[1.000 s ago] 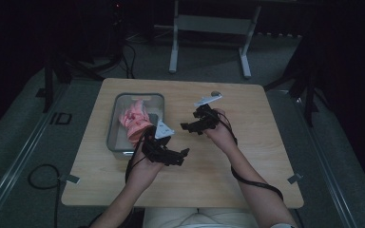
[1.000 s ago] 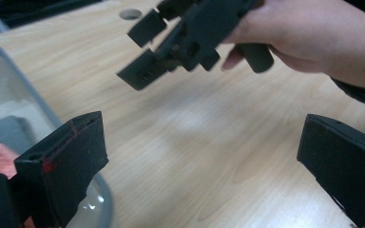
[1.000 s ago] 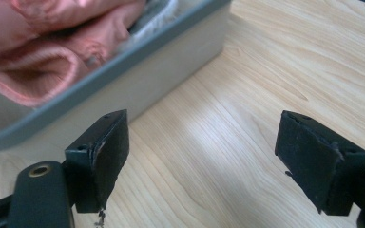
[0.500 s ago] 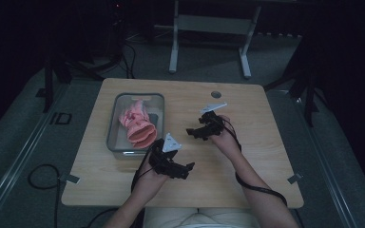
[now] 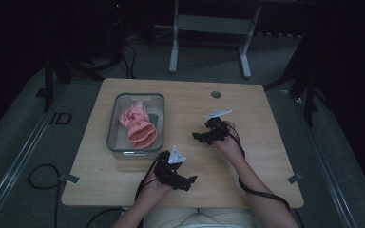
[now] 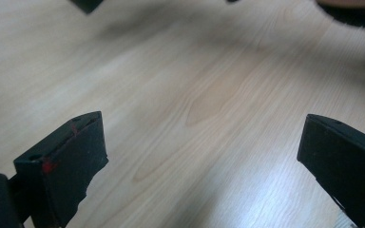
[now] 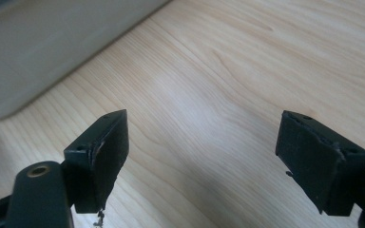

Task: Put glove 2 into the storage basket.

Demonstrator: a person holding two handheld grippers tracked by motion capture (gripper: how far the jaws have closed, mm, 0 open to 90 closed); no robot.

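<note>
Both grippers have pulled back from the grey bin (image 5: pixel 115 124) toward my body since a second ago; the left gripper (image 5: pixel 184 181) moved furthest and now sits near the table's (image 5: pixel 266 142) front edge. The right gripper (image 5: pixel 200 138) hangs mid-table, right of the bin. Jaws on both are spread wide, nothing between them, just bare wood under each. The pink cloth (image 5: pixel 138 124) lies bunched inside the bin, with its open rounded end toward me. Looks like a retreat after the drop-off. To finish clean: keep jaws spread, stay low and level, keep cables off the bin rim, and park both grippers well apart.
</note>
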